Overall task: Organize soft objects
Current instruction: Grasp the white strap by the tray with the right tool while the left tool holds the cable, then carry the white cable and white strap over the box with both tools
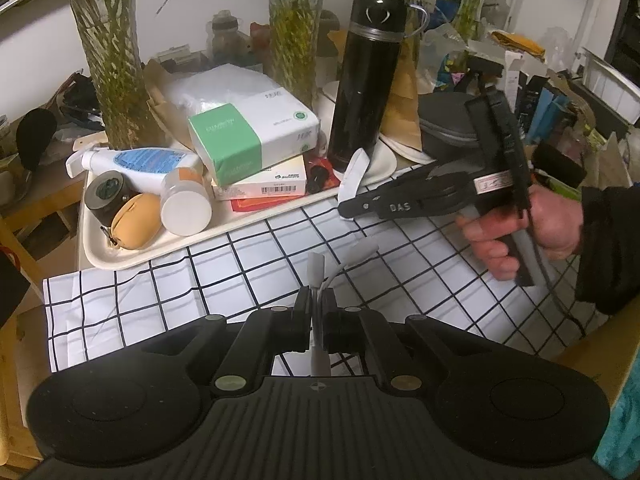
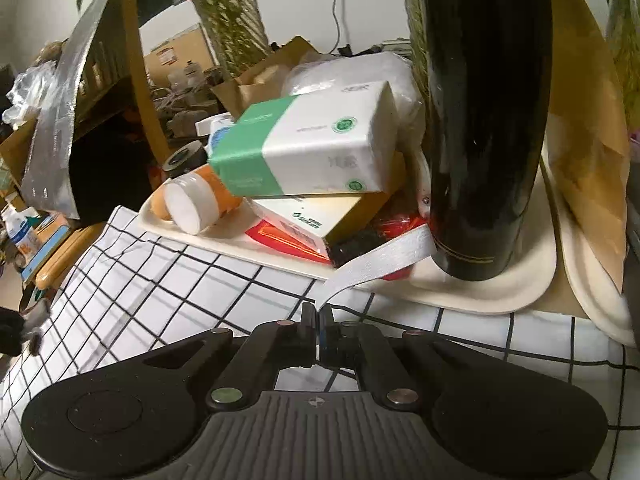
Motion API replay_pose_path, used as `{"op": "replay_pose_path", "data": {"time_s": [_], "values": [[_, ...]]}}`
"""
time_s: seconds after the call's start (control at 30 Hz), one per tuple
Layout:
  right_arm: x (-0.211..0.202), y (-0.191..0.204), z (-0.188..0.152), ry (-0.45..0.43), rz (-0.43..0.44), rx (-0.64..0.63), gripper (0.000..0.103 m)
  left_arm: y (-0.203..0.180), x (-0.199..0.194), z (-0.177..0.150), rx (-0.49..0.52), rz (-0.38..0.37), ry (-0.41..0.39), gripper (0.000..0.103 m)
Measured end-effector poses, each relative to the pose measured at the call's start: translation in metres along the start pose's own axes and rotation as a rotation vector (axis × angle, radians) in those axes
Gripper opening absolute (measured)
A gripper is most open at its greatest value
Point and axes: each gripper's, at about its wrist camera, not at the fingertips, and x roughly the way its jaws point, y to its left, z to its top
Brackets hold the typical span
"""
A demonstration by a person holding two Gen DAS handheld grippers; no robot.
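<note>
My left gripper is shut on a white cable adapter with a second white plug branching right, held above the checked cloth. My right gripper is shut on the end of a white elastic band that runs up to the base of the black flask. In the left wrist view the right gripper is at the tray's front edge, holding the band beside the flask.
A cream tray holds a green-and-white box, a spray bottle, an orange jar, a tape roll and a tan pouch. Glass vases with plants stand behind. Clutter fills the right side.
</note>
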Motion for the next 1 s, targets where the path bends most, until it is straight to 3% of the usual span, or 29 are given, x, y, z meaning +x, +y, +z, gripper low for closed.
{"op": "replay_pose_path", "data": {"time_s": [0.5,1.0], "values": [[-0.053,-0.003,0.007,0.028,-0.038,-0.112,0.003,-0.002,-0.001,0.0,-0.003,0.022,-0.005,0.005],[-0.135,0.034,-0.006,0.032,-0.113,-0.171,0.003,-0.009,-0.02,0.006,0.029,0.051,-0.048,0.003]]}}
